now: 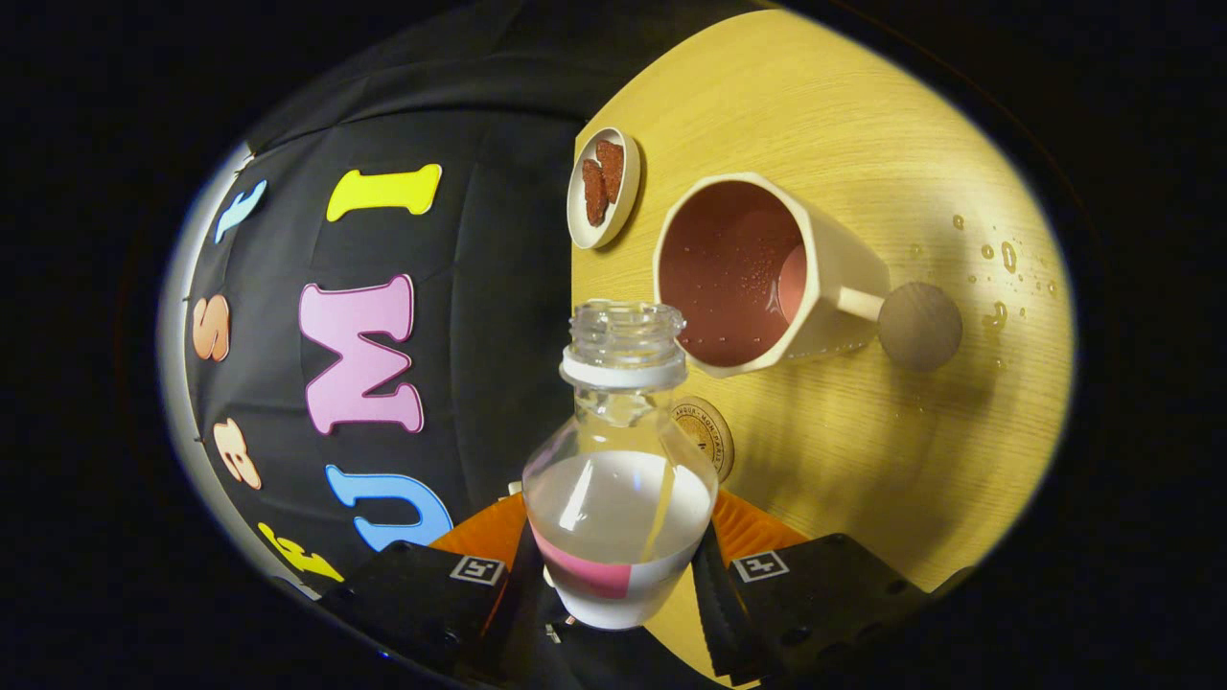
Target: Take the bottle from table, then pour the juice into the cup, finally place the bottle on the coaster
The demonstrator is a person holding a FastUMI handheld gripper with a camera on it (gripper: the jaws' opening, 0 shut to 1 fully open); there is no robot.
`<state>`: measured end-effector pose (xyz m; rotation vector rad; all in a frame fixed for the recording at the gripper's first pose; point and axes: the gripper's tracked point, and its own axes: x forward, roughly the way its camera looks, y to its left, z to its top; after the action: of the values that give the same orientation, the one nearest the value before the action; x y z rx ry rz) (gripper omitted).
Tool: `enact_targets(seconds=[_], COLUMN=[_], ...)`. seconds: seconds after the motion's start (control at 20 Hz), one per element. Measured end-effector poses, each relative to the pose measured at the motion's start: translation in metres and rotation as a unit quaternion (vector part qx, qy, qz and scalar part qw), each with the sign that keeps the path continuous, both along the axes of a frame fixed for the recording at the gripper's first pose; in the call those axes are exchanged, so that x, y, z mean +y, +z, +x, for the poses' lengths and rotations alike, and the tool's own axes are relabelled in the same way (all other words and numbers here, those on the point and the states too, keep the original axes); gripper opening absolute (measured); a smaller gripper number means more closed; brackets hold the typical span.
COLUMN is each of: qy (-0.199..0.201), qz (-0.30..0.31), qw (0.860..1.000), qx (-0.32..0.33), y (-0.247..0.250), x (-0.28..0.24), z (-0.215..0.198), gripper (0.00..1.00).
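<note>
Between the 2 fingers sits the bottle, clamped at its wide lower body by the gripper, cap off, neck pointing toward the cup. Bottle mouth is just short of the cup rim; cup interior is wet with droplets. Coaster lies on the bench just beyond the bottle shoulder, partly hidden by it. Small dish with 2 reddish pieces stands past the cup; spilled drops lie beside the cup handle.

Judgement: clear plastic, light, thin-walled, smooth; likely to flex under hard squeeze. Label band gives best purchase. Liquid will slosh; tilt slowly.
</note>
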<state>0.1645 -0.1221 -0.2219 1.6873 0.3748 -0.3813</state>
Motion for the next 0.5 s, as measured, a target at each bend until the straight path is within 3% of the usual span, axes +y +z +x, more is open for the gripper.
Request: enact_targets(seconds=[0.5], qy=[-0.025], qz=[0.095], qw=[0.995], qx=[0.008], y=[0.004], x=[0.006], z=[0.007], gripper=[0.71])
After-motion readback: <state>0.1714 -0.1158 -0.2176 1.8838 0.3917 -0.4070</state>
